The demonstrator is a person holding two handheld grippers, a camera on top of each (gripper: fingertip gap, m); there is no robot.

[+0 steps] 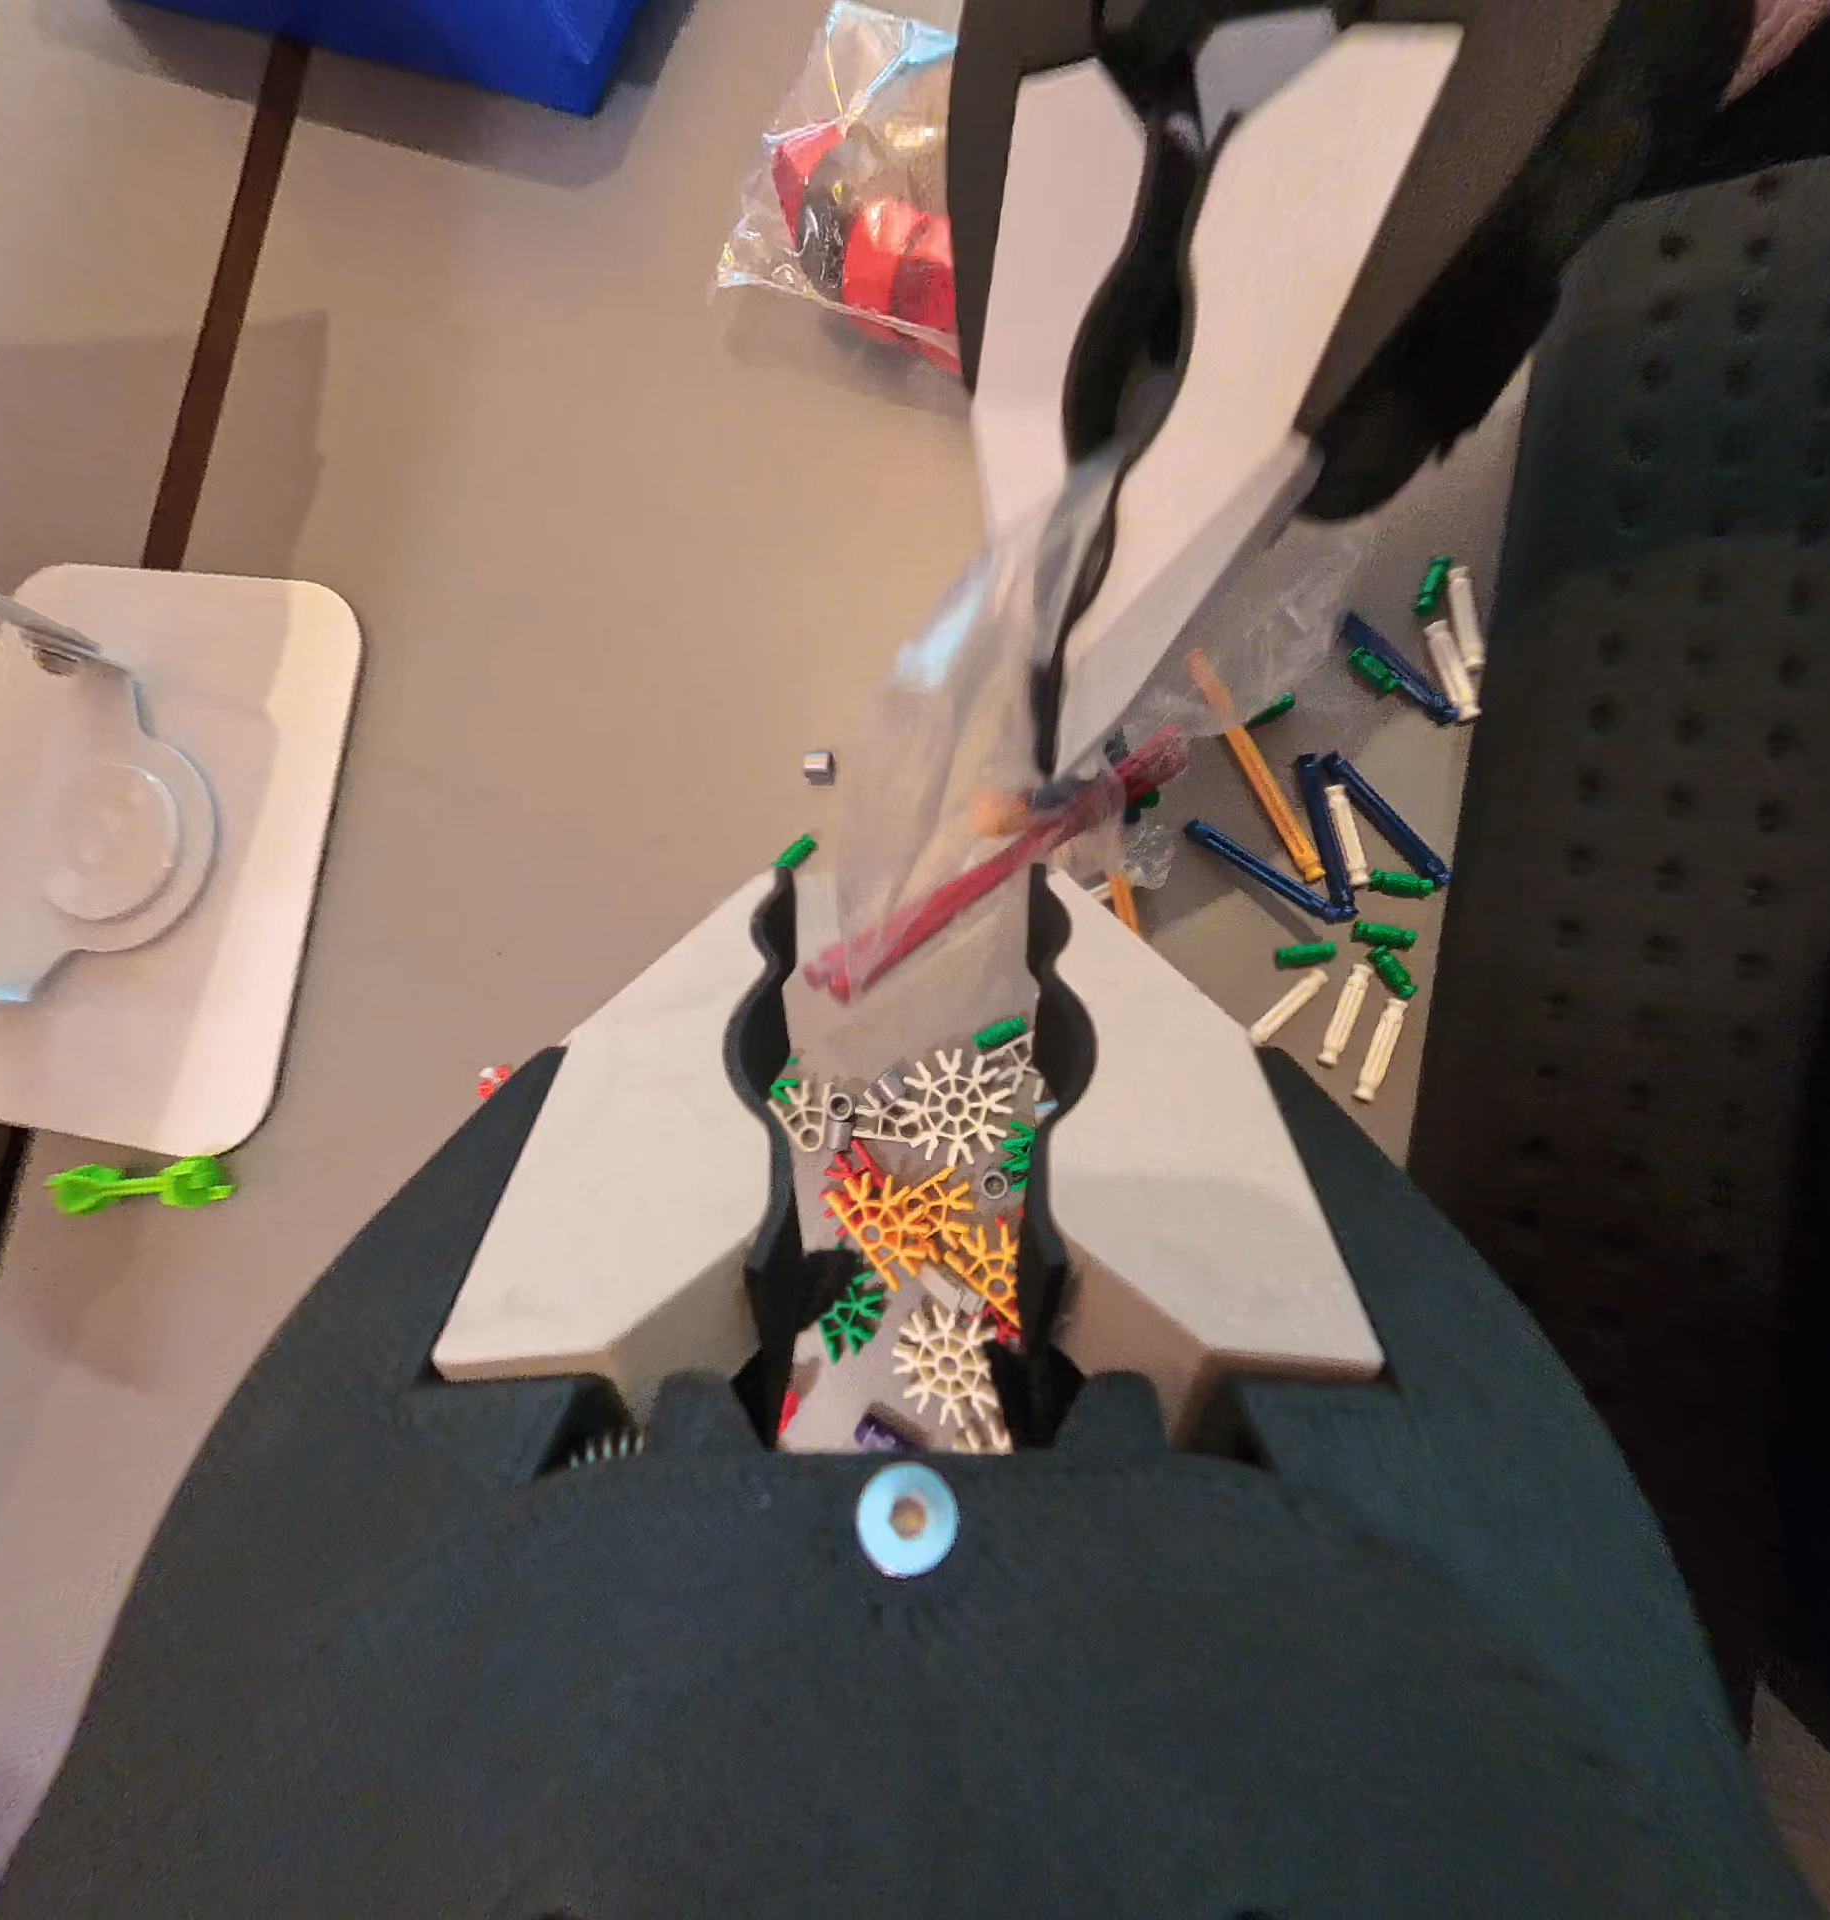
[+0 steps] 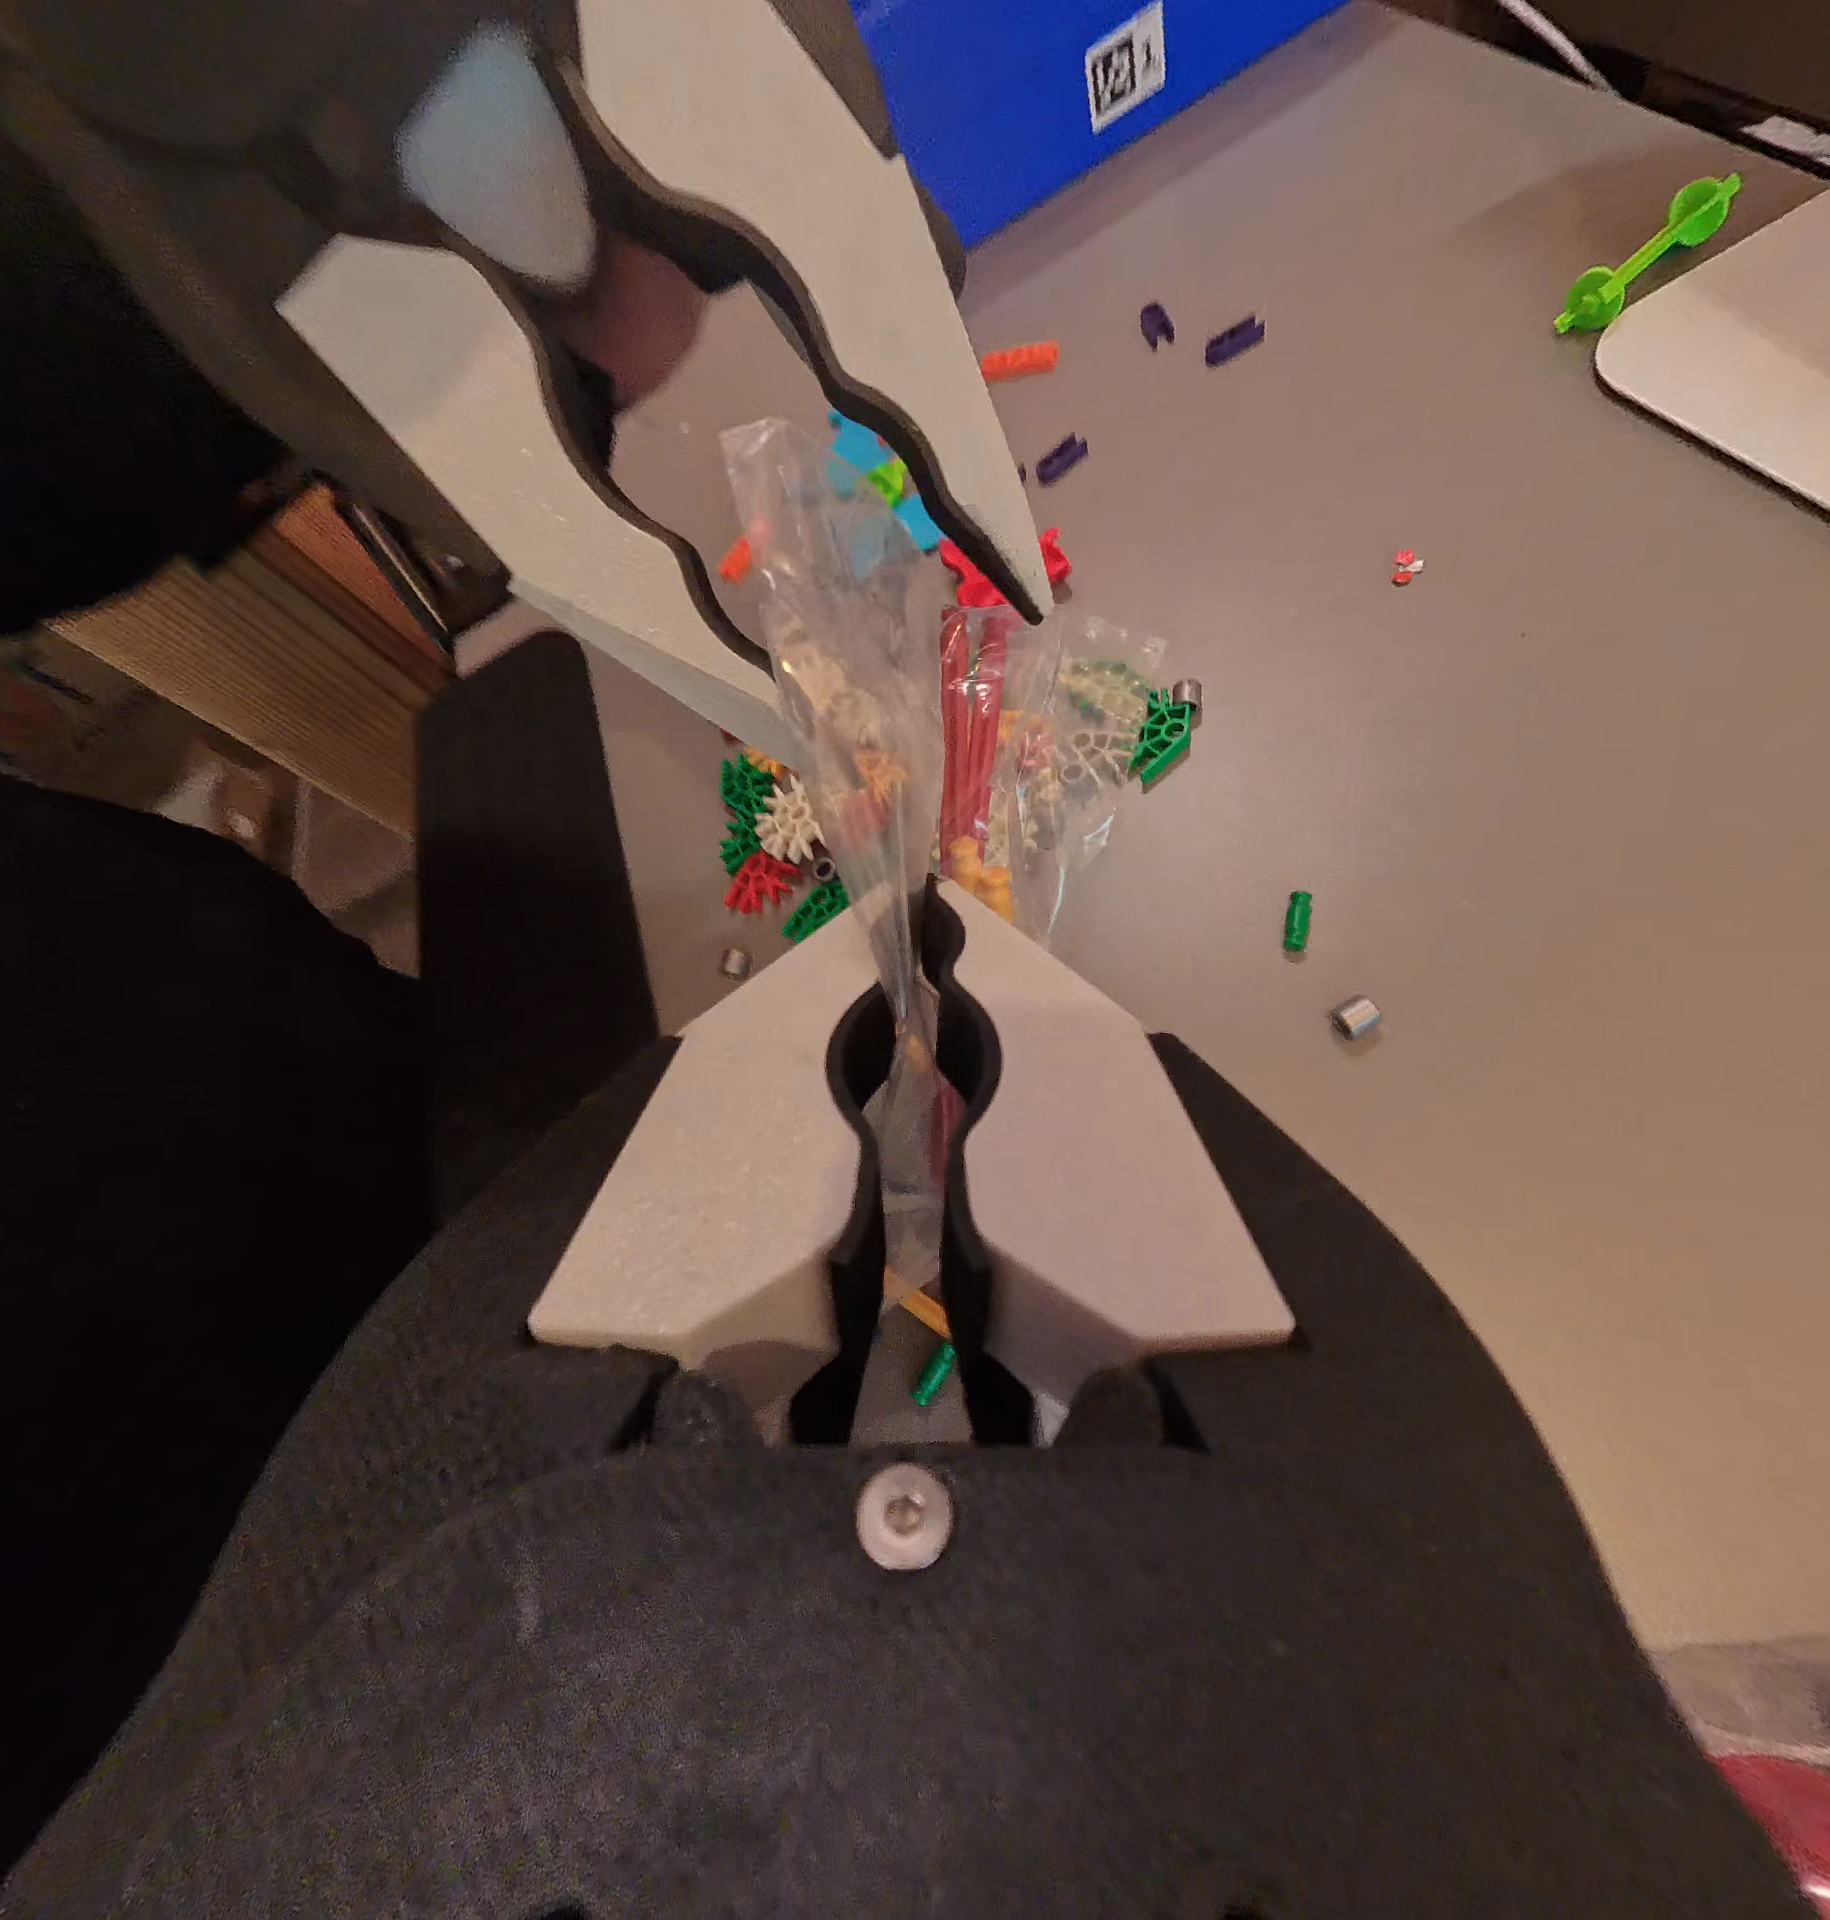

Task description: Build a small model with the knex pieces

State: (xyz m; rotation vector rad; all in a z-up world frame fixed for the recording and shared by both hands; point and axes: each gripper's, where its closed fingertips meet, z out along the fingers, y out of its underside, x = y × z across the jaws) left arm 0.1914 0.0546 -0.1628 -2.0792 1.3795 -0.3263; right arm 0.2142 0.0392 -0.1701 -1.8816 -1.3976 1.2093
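My right gripper (image 2: 919,920) is shut on the neck of a clear plastic bag (image 2: 859,675), which holds several red rods (image 2: 968,727) and yellow pieces. In the left wrist view it (image 1: 1054,753) comes down from the top and holds the bag (image 1: 921,727) in the air. My left gripper (image 1: 911,894) is open; the bag's lower end with the red rods (image 1: 921,894) hangs between its tips, and the pads do not press on it. In the right wrist view the left gripper (image 2: 900,665) straddles the bag's far end. Loose snowflake connectors (image 1: 942,1164) lie on the tan table (image 1: 526,520) below.
Loose blue, white, green and yellow rods (image 1: 1347,831) lie at the right by a black perforated panel (image 1: 1669,727). A second bag of red and black parts (image 1: 859,249), a white pad (image 1: 163,831), a lime-green piece (image 1: 142,1184) and a blue box (image 2: 1046,104) stand around. Less than 4 cm separates the two grippers' tips. Left tips and right tips are each some 20 centimetres from the black perforated panel (image 1: 1669,727).
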